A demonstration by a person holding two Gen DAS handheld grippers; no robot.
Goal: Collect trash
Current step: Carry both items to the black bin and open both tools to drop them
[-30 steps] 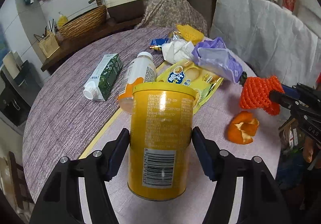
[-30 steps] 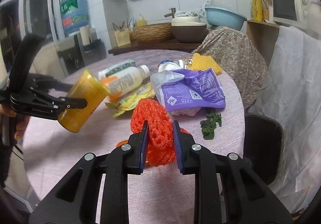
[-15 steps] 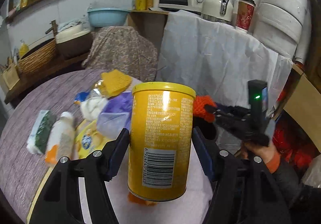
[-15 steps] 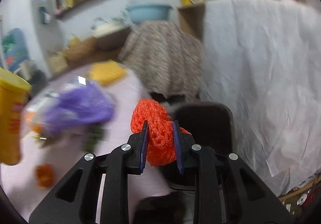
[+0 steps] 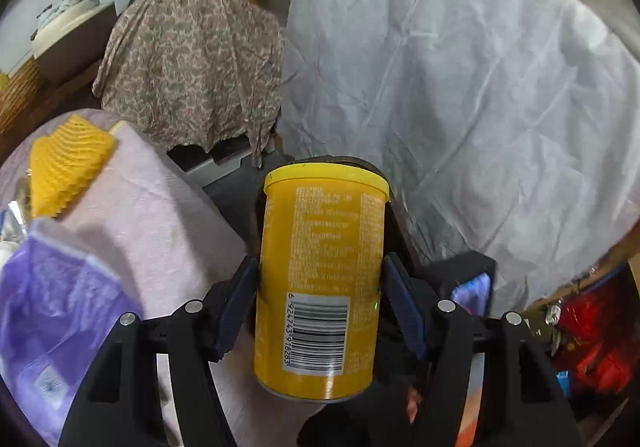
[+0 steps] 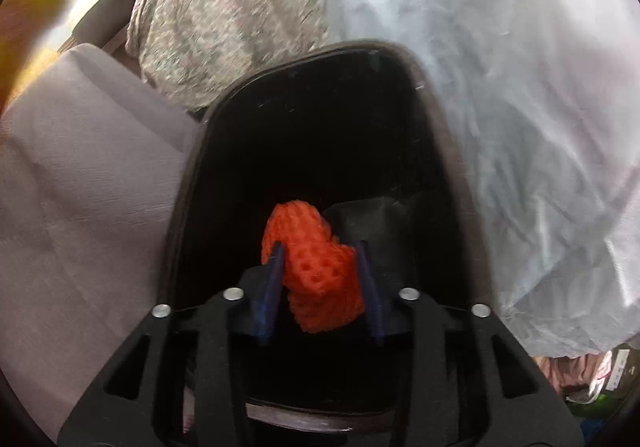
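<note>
A second ago both my grippers were over the table [image 5: 152,215]; now they point down at the black bin [image 6: 304,119] beside it. My right gripper [image 6: 320,279] was squeezing the orange net [image 6: 312,259]; now its fingers are spreading, with the net loose between them over the bin's dark inside. My left gripper [image 5: 320,299] still pinches the yellow can [image 5: 320,279] upright, just above the bin. A white sheet [image 5: 460,95] hangs on the right. A purple bag [image 5: 52,307] lies on the table's near left.
</note>
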